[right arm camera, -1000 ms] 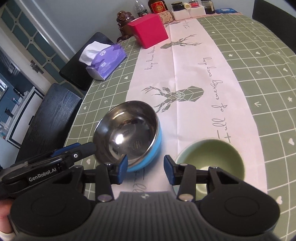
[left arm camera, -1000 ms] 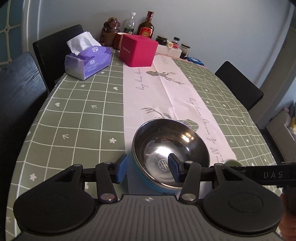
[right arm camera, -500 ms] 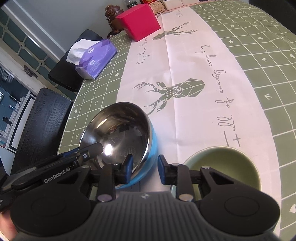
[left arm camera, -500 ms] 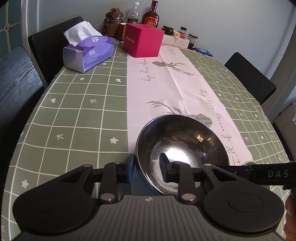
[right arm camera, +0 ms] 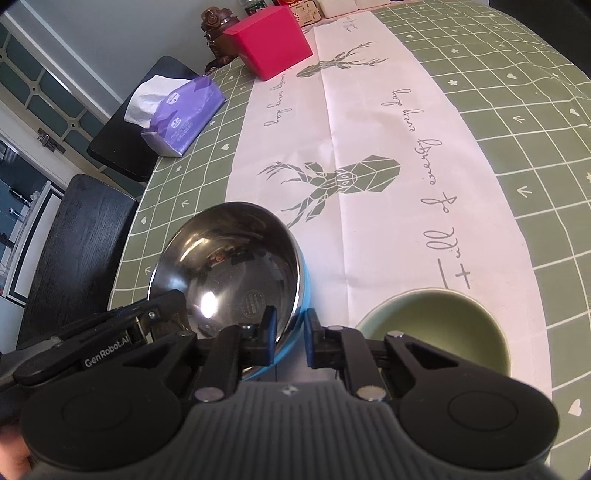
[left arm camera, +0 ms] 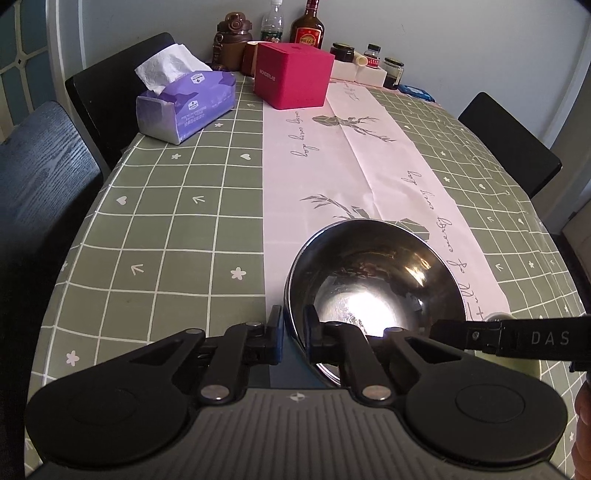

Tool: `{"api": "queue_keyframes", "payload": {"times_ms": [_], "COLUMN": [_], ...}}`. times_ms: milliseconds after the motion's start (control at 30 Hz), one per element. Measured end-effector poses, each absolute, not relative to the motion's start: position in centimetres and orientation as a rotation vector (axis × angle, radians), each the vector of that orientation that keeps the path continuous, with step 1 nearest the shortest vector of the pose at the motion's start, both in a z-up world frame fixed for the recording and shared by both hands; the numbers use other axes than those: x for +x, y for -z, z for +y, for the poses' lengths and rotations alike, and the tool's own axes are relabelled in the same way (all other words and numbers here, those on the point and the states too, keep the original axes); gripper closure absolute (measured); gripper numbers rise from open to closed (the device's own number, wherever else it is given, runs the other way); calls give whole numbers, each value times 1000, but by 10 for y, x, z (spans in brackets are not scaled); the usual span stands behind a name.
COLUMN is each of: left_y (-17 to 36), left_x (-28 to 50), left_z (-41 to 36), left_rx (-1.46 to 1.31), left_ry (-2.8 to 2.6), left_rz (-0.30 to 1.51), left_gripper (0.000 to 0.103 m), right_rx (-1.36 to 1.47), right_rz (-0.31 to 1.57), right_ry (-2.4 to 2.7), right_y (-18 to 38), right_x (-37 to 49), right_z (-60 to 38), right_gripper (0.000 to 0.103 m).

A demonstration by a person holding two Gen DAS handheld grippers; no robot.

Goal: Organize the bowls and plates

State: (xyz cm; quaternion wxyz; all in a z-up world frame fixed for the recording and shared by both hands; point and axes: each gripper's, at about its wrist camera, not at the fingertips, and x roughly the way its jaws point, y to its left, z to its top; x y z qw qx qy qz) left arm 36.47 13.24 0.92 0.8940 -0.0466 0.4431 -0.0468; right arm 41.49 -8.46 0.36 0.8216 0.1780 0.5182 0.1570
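Observation:
A steel bowl (left arm camera: 373,280) with a blue outside sits near the front edge of the table; it also shows in the right wrist view (right arm camera: 229,273). My left gripper (left arm camera: 293,332) is shut on its near left rim, one finger inside and one outside. My right gripper (right arm camera: 290,338) is shut on its near right rim in the same way. A green ceramic bowl (right arm camera: 439,328) stands on the table just right of the steel bowl, beside my right gripper. Only a sliver of the green bowl shows in the left wrist view.
A purple tissue box (left arm camera: 186,107) and a red box (left arm camera: 293,75) stand further back on the green checked tablecloth (left arm camera: 166,221). Bottles and jars (left arm camera: 306,27) line the far edge. Black chairs (left arm camera: 509,144) stand around the table.
Both grippers have closed from open onto the steel bowl's rim, left on the left side, right on the right side. The bowl has stayed in about the same place.

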Motion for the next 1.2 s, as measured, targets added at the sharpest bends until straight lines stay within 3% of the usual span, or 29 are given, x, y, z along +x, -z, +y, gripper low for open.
{"api": "queue_keyframes", "payload": {"times_ms": [700, 1200], "left_y": [-78, -107], "left_x": [308, 220], "left_z": [89, 55], "left_rx": [-41, -29], "left_ry": [123, 193], "left_rz": [888, 950], "left_gripper": [90, 89], "right_rx": [343, 303], "right_rz": [1029, 1042], "right_ry": [-341, -368], "right_y": [-74, -105], "right_x": [366, 276], "right_z": [-125, -166], "right_gripper": [95, 95]}}
